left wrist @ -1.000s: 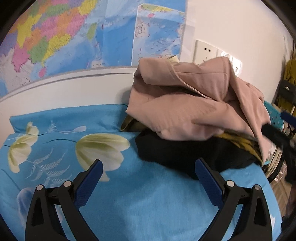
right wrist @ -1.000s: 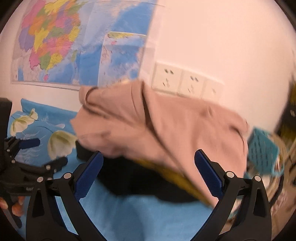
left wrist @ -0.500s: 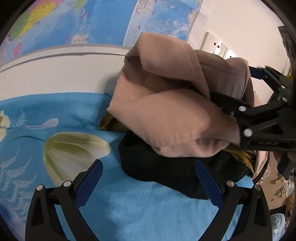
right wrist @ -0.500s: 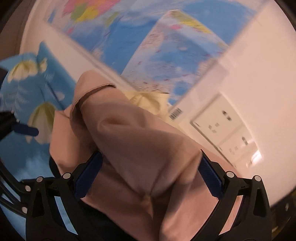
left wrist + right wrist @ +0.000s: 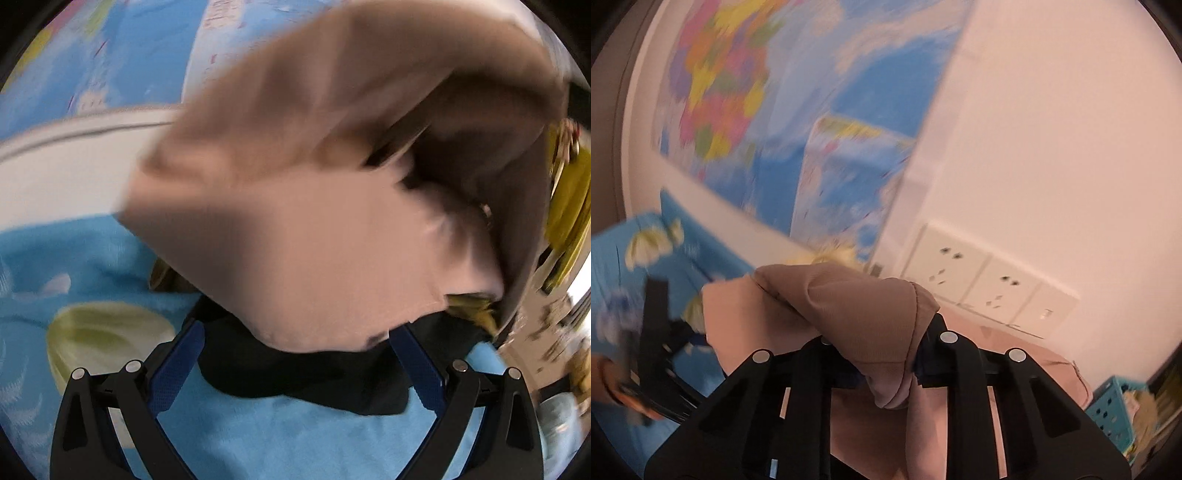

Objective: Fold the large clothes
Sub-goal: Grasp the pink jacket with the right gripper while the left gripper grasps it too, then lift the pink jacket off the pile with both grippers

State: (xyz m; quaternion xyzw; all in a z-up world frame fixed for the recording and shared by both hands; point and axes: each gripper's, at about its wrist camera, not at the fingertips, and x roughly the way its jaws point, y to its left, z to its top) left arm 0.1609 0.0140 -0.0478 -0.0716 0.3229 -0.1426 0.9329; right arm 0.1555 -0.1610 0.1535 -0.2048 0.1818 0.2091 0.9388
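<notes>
A beige-pink garment hangs lifted and blurred in the left wrist view, above a black garment that lies on the blue flowered bed sheet. My left gripper is open and empty, its blue pads on either side of the black garment's near edge. My right gripper is shut on a bunched fold of the beige-pink garment and holds it up. The left gripper also shows in the right wrist view, blurred, at the lower left.
A yellow patterned garment shows at the right. Maps hang on the wall behind the bed. White wall sockets sit at the right. A blue perforated basket stands at the lower right.
My right gripper has closed on the beige-pink garment and raised it off the pile. My left gripper has moved closer to the black garment.
</notes>
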